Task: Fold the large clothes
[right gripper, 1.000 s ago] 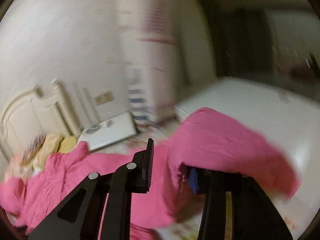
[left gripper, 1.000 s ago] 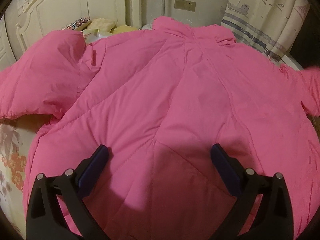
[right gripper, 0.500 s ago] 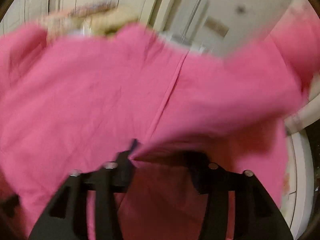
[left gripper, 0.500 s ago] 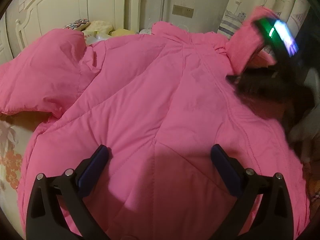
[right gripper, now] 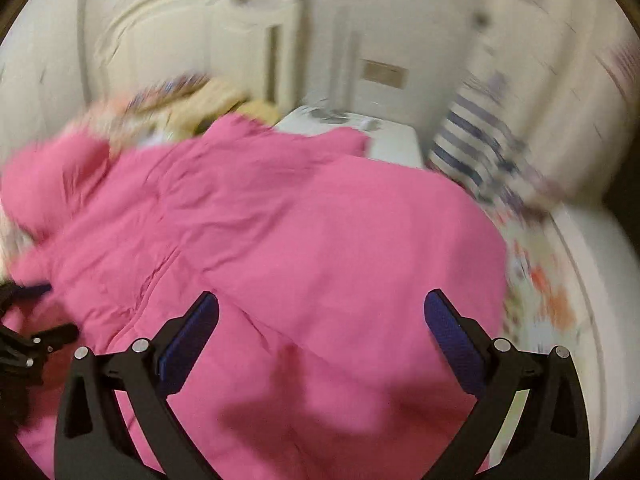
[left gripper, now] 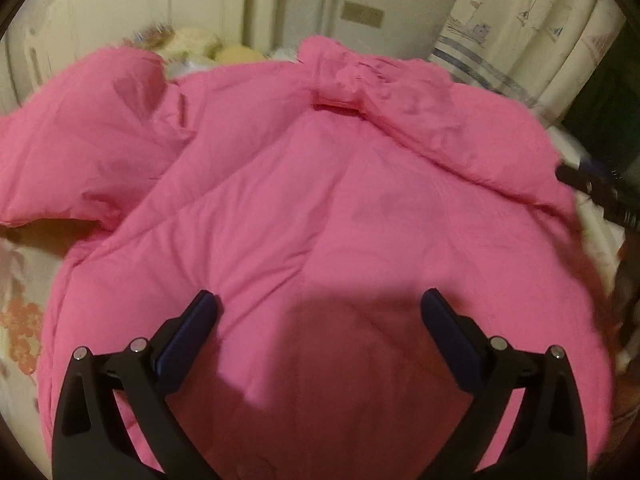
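The pink coat [left gripper: 320, 208] lies spread across the bed [right gripper: 560, 280], right sleeve apparently folded in. Right gripper [right gripper: 320, 316] jaws have just sprung wide, empty; left gripper [left gripper: 320, 312] spread, empty. Next: the left sleeve [left gripper: 80, 140], near the bed's left edge.

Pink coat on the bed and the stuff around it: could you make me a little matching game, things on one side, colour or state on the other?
Things:
1. coat
2. left tool
3. curtain
4. bedsheet

Descriptions:
A. cream with blue stripes
B. pink, spread out
C. pale with orange flowers
D. black, fingers wide apart, holding nothing

Pairs: 1-B, 2-D, 3-A, 4-C
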